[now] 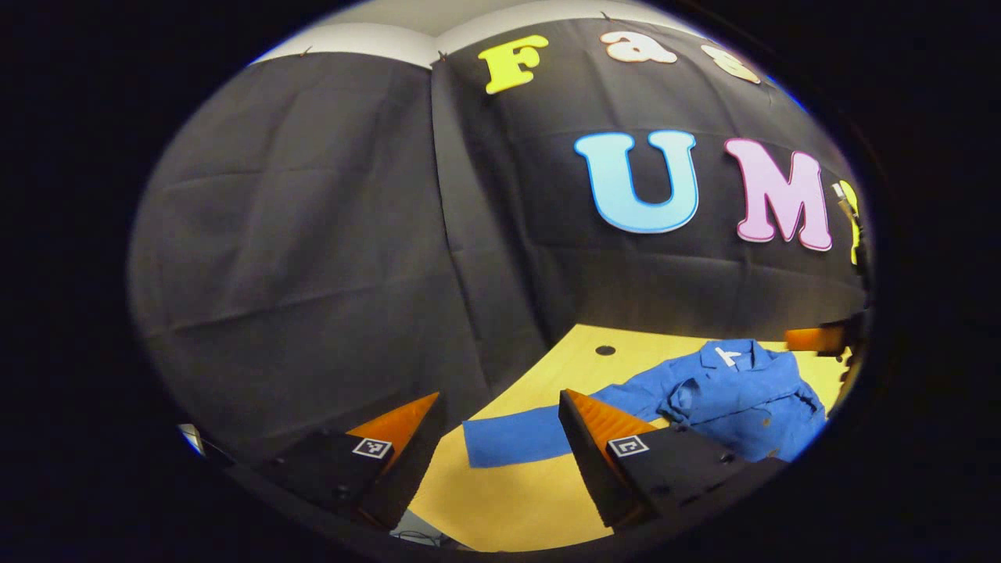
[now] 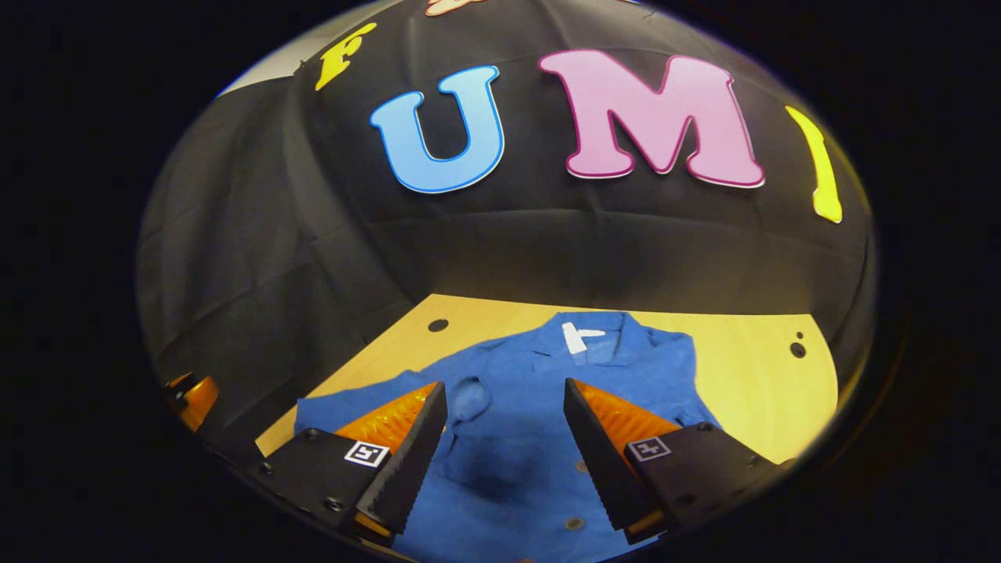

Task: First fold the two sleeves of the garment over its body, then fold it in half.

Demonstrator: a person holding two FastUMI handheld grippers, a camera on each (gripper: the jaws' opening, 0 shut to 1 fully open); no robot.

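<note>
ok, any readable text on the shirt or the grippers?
White collar tag on the blue shirt: too small to read.
Square markers on the left gripper: coded patterns, no words.
Square markers on the right gripper: same, no words.
So none readable on these.

Bare table [image 2: 751, 367] flanks the shirt [image 2: 508, 407]; wall close behind.

Blue shirt [image 2: 516, 407] lies spread, sleeves unfolded
</note>
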